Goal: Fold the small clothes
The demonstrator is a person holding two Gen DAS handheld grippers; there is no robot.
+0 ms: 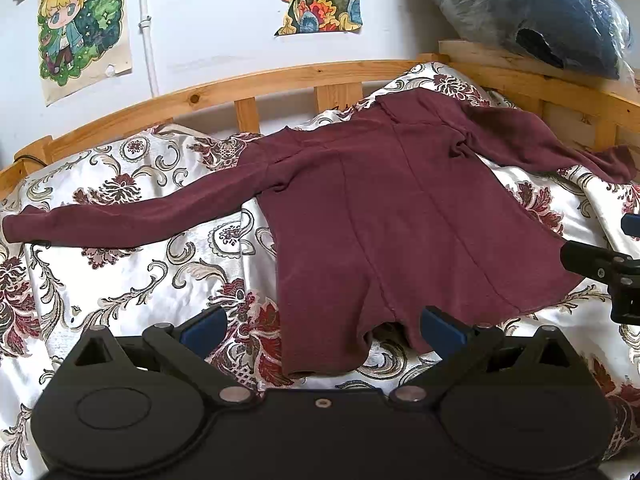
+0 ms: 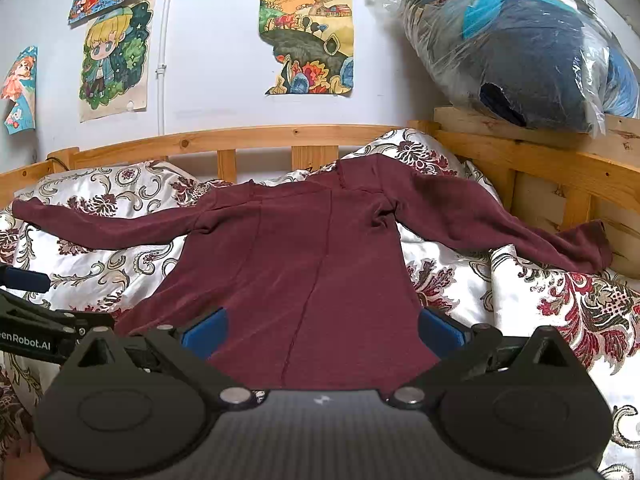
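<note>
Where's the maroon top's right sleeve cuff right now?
In the right wrist view, the cuff lies at the far right on the floral bedspread, beside the wooden bed rail.

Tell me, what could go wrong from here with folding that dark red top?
The maroon long-sleeved knit top lies on a glossy, rumpled floral bedspread, so a tug may drag the cover along. Its far sleeve drapes toward the wooden bed rail and could slip off the edge. The open left hand-held gripper hovers at the hem and might pinch bedspread too.
</note>
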